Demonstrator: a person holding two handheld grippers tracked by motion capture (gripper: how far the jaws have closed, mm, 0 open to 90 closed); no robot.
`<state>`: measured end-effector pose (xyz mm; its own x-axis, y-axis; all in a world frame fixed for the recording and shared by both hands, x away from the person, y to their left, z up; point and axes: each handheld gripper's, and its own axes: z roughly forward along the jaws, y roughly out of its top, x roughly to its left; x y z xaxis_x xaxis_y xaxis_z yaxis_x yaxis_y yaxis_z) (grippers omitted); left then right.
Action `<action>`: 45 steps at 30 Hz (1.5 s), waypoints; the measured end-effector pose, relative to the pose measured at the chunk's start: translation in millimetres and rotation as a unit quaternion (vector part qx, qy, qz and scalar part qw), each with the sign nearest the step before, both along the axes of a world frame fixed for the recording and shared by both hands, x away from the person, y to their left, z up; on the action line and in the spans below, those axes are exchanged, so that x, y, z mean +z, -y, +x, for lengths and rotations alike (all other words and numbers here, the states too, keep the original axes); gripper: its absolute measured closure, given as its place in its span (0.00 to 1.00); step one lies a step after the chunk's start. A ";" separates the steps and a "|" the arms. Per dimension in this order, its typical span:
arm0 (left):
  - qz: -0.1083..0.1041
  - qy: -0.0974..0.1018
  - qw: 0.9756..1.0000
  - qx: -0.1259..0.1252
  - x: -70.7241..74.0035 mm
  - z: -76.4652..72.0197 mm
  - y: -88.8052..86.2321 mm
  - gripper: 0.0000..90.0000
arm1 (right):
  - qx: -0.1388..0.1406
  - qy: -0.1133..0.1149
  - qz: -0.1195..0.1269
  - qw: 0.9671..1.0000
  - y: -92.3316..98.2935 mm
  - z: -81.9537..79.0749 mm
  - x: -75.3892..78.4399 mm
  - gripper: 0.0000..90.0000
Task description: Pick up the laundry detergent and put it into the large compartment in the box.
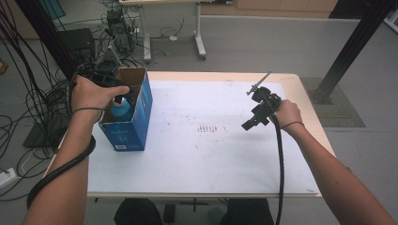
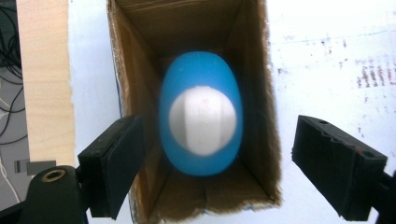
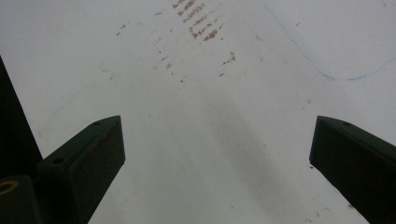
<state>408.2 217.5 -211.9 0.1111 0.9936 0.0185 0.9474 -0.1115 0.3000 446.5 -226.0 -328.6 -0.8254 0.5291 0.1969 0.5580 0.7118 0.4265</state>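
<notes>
Standing upright on the white sheet (image 1: 211, 154) at the bench's left edge: open cardboard box (image 1: 126, 125), its brown walls closing in on all sides of the blue bottle (image 2: 201, 116) inside. Hovering directly above the box mouth: left gripper (image 2: 217, 168), jaws apart, clear of the white-capped bottle sitting below and between them. Hanging well apart over bare sheet: right gripper (image 1: 253, 119), jaws spread wide, gripping nothing.

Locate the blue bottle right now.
The blue bottle stands upright inside the open cardboard box at the table's left side, directly below the open left gripper, white cap up.
</notes>
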 end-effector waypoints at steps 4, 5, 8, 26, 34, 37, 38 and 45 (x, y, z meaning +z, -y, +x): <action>0.001 0.007 1.000 -0.006 8.7 -2.6 5.1 0.14 | 0.000 0.000 0.002 1.000 -1.2 0.0 -0.1 0.03; 0.005 0.010 1.000 -0.009 12.0 -3.7 7.1 0.14 | 0.001 0.000 0.003 1.000 -1.2 0.2 -0.2 0.03; 0.009 0.017 1.000 -0.015 19.4 -6.3 11.1 0.12 | 0.000 -0.001 0.002 1.000 -1.7 0.0 -0.2 0.03; 0.012 0.044 0.997 -0.067 62.2 -25.7 39.6 0.09 | -0.009 0.000 0.008 1.000 2.2 -2.4 4.9 0.03; -0.001 0.047 0.994 -0.102 72.5 -30.6 59.6 0.09 | -0.011 0.002 0.005 1.000 3.1 -2.4 8.9 0.03; 0.002 0.045 0.992 -0.119 73.5 -31.5 71.1 0.09 | -0.012 0.003 0.004 1.000 3.6 -1.8 9.6 0.03; 0.004 0.044 0.991 -0.124 73.7 -31.6 73.6 0.09 | -0.013 0.002 0.004 1.000 3.6 -1.7 9.8 0.03; -0.004 0.041 0.986 -0.163 71.9 -36.0 97.5 0.09 | -0.011 0.000 0.004 1.000 3.8 -0.5 8.4 0.03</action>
<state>372.3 120.0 -140.0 0.4234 0.9053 0.0335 0.8336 -0.4038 0.3768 446.0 -229.8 -320.2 -0.8132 0.5460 0.2013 0.5739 0.6951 0.4331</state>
